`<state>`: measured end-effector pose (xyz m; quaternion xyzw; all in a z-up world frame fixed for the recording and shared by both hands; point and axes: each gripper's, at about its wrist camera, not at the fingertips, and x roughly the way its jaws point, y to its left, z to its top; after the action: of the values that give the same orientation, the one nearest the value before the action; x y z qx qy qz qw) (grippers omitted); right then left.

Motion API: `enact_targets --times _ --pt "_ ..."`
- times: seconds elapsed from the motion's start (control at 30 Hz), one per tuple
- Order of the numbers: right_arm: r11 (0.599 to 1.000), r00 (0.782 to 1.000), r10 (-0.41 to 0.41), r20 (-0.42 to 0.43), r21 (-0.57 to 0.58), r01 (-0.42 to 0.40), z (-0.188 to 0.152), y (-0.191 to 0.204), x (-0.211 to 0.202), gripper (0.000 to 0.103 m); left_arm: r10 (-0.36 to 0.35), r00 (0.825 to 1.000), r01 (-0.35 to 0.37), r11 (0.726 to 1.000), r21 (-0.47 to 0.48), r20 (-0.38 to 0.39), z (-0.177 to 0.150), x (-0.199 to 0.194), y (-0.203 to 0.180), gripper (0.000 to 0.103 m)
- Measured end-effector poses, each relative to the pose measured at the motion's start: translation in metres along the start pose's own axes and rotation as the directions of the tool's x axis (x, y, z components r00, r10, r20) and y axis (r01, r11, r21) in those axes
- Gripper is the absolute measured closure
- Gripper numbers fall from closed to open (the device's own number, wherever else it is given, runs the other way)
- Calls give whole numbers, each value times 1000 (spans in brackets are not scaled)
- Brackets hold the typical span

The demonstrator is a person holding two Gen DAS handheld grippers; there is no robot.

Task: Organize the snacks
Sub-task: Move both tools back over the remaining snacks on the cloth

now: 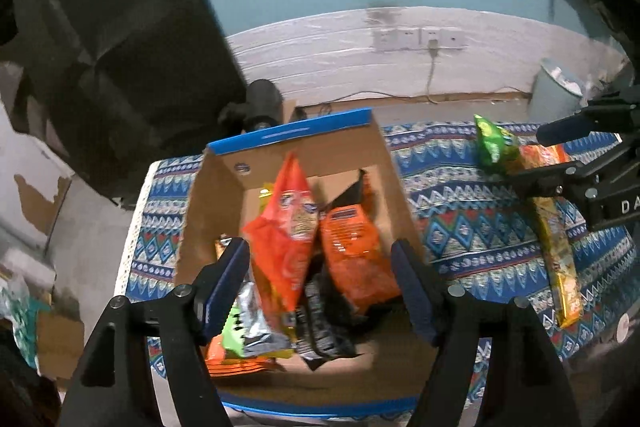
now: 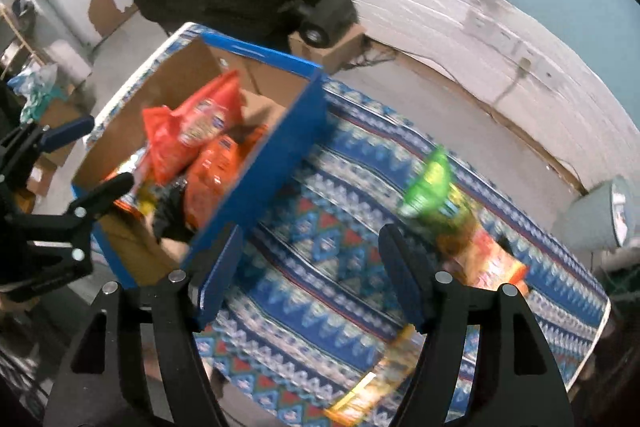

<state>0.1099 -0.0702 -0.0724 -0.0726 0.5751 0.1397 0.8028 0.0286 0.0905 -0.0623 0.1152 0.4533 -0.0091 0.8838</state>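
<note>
A blue-rimmed cardboard box [image 1: 304, 131] [image 2: 280, 147] stands on the patterned tablecloth and holds several snack bags. A red-orange bag [image 1: 286, 235] [image 2: 192, 131] hangs upright over them, between the fingers of my left gripper [image 1: 320, 279], whose jaws stand wide apart over the box and do not touch the bag. Another orange bag [image 1: 356, 251] leans beside it. My right gripper [image 2: 312, 271] is open and empty above the cloth, right of the box. A green bag [image 1: 494, 143] [image 2: 430, 183], an orange pack [image 2: 496, 263] and a long yellow pack [image 1: 560, 263] [image 2: 380, 379] lie on the cloth.
The blue patterned tablecloth [image 1: 472, 211] [image 2: 328, 227] covers the table. A dark chair back [image 1: 120, 47] stands behind the box. A grey bin [image 1: 554, 87] sits on the floor at right. A small cardboard box [image 2: 340, 47] with a black object sits by the wall.
</note>
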Motion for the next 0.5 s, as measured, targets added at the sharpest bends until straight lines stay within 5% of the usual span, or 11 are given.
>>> enact_targets --times 0.5 --pt "995 998 -58 -11 83 58 -58 -74 -21 32 -38 999 40 992 121 -21 12 1 -70 24"
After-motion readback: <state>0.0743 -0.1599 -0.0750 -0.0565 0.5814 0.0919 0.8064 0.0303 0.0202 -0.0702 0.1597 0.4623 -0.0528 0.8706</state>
